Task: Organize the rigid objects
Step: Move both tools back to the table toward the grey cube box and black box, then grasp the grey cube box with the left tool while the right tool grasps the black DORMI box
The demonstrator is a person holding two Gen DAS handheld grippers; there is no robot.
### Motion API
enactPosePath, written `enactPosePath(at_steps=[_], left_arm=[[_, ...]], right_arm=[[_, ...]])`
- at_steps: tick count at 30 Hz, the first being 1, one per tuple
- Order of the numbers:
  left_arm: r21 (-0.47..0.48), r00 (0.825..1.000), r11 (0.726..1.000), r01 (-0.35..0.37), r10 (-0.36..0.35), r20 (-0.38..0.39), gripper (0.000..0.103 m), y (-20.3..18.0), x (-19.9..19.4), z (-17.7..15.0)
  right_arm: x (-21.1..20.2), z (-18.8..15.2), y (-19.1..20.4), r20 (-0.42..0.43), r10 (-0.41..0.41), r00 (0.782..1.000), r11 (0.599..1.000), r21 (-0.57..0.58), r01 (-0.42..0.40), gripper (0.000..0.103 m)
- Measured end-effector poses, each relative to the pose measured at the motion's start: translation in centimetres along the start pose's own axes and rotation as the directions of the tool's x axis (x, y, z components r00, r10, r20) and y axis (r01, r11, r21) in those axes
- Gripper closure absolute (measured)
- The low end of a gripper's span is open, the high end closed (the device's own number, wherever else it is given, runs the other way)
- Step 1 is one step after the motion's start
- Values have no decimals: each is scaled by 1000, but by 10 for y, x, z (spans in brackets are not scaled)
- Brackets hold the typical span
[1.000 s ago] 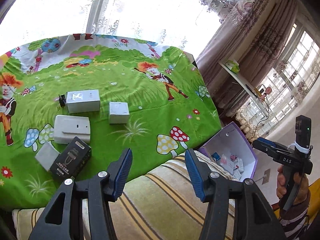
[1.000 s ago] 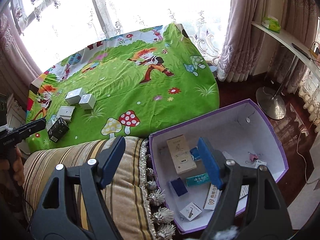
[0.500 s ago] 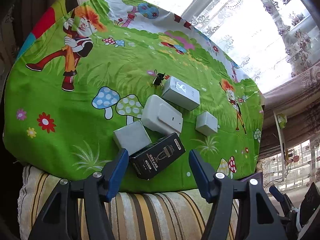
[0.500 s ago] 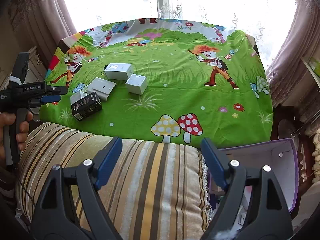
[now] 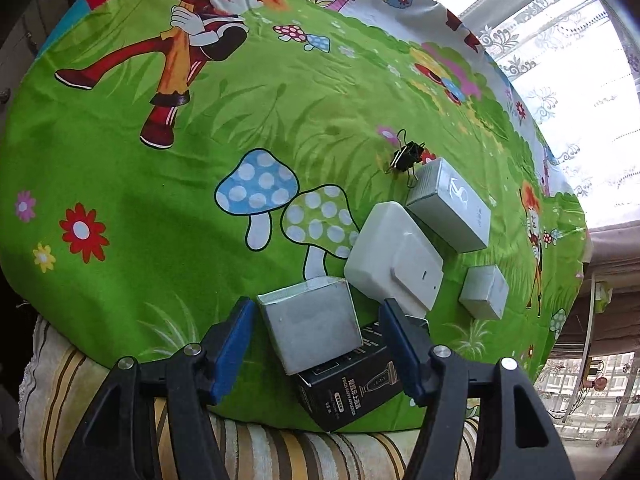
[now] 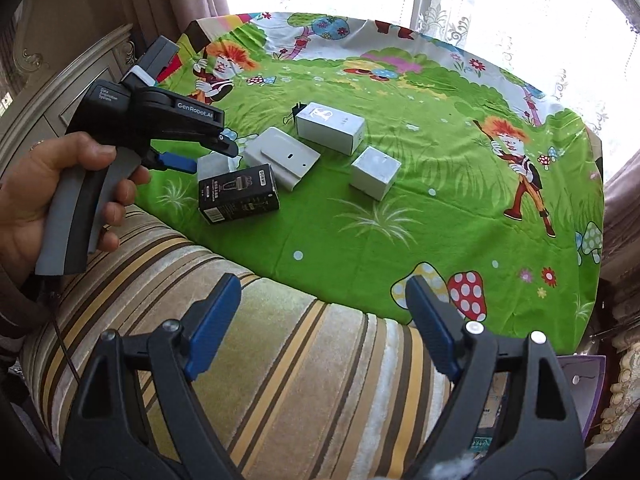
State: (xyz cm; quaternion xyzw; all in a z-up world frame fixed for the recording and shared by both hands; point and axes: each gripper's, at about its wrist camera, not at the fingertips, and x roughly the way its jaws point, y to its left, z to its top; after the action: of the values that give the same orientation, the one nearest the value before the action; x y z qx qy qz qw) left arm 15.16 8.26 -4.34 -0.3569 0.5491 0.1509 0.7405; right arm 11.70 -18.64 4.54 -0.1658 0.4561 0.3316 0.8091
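**Clerk:** Item one, grey box (image 5: 314, 330). Location?

**Checker:** On the green cloth (image 5: 160, 208), at its near edge, lying between the blue pads of the left gripper (image 5: 316, 344). Jaws wide, a gap showing on either side of the box; nothing held.

**Clerk:** Neighbours?

**Checker:** Black carton (image 5: 352, 386) close against it on the right and partly under the right pad. White unit (image 5: 396, 262) just beyond. Long grey box (image 5: 450, 206) and small cube (image 5: 484, 292) farther off; a binder clip (image 5: 408, 156) by the long box.

**Clerk:** Orientation?

**Checker:** Roughly square face up, turned slightly askew to the pads. In my judgement, closing would meet corners before faces.

**Clerk:** Right gripper (image 6: 320, 330)?

**Checker:** Jaws wide, empty, hanging over the striped cushion (image 6: 280, 380), well apart from all items. The left is clearly nearer.

**Clerk:** Risk?

**Checker:** The right pad may catch the black carton too.
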Motion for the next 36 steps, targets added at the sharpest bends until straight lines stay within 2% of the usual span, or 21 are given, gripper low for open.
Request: enactPosePath(at_steps=[6,8,9,15,21,28,36], left_arm=[[31,999,999,-32,33,-21,39,-1,12,-2],[48,999,998,-36,37,-16,42,-1,14,-2],[57,999,998,-28,29,-13,47,-1,13,-3],[63,999,997,38,-39,10,51,6,5,-8],[39,989,996,83,-87,116,51,27,-26,-12],[13,968,994,109,-109,226,51,50,-55,-23],[-18,958,994,112,-103,266,51,68,-57,-29]], right_arm=[[14,8,15,-19,32,999,998,-48,-33,15],[19,12,19,-21,41,999,998,-56,-42,12],[22,14,21,-23,46,999,997,-58,-47,12],[44,24,27,-56,106,993,994,-35,-108,11],[63,35,33,-80,158,984,987,-20,-161,10],[87,54,49,-107,159,981,984,-67,-167,9],[111,69,64,-127,135,983,982,-117,-150,9]])
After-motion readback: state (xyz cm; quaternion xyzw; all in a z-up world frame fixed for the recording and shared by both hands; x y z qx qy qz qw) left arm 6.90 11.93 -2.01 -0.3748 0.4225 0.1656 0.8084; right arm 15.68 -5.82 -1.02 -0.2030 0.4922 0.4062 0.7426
